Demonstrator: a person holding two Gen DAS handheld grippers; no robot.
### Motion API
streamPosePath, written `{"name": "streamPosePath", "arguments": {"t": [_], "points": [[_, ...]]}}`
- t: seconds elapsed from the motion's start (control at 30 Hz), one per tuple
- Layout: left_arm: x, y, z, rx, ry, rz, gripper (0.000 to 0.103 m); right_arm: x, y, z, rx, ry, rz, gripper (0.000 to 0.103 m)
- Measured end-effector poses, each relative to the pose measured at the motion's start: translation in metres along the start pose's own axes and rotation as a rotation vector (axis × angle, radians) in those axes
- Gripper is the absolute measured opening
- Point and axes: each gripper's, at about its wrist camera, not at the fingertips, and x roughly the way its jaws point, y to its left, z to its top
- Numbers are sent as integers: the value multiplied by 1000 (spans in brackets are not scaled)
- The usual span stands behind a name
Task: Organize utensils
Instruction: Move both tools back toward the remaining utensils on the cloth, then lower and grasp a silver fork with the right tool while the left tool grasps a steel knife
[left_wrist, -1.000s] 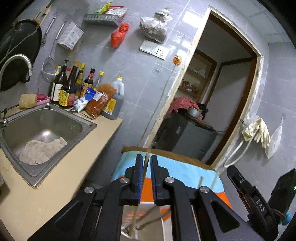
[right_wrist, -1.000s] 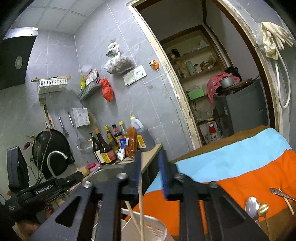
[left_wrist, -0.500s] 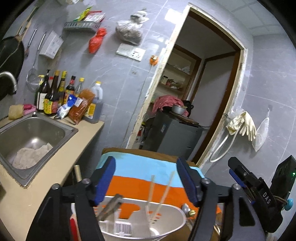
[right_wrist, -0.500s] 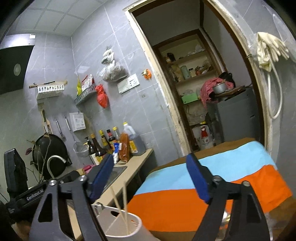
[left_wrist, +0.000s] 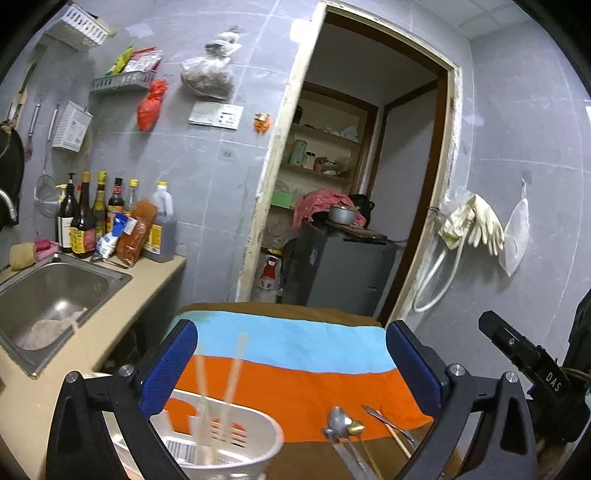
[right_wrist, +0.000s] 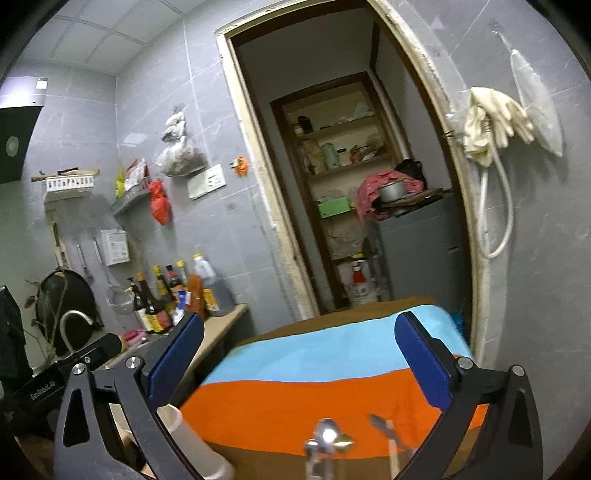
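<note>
Left hand-held gripper (left_wrist: 291, 363) just opened wide, right hand-held gripper (right_wrist: 299, 360) likewise

1. Left gripper (left_wrist: 291, 362) jaws wide, just opened, nothing between the pads. Basket (left_wrist: 236, 439) with upright chopsticks (left_wrist: 232, 369) sits under it at 7 o'clock; sticks rise into the gap on the left side.
2. Spoons (left_wrist: 341, 424) lie on the cloth (left_wrist: 295, 384) at 5 o'clock, low obstacle only.
3. Cloth from centre to 12 o'clock is bare: free to pass.
4. Counter (left_wrist: 122, 306) and sink (left_wrist: 55, 291) block 9 o'clock; bottles (left_wrist: 110, 225) crowd 10 o'clock.
5. Right gripper (right_wrist: 299, 362) jaws also just opened, empty. Basket rim at 7 o'clock, spoons at 6 o'clock, cloth ahead clear.
</note>
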Motion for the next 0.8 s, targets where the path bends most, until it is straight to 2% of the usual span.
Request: {"name": "streamPosePath", "arguments": {"t": [0.47,0.8], "points": [[27,-75,-36,81,61,-62,103,-21,-79,2,9,30,-123,102],[55,-94,-68,106,182,-54,103,-15,-127,-19,31,121,-179,102]]}}
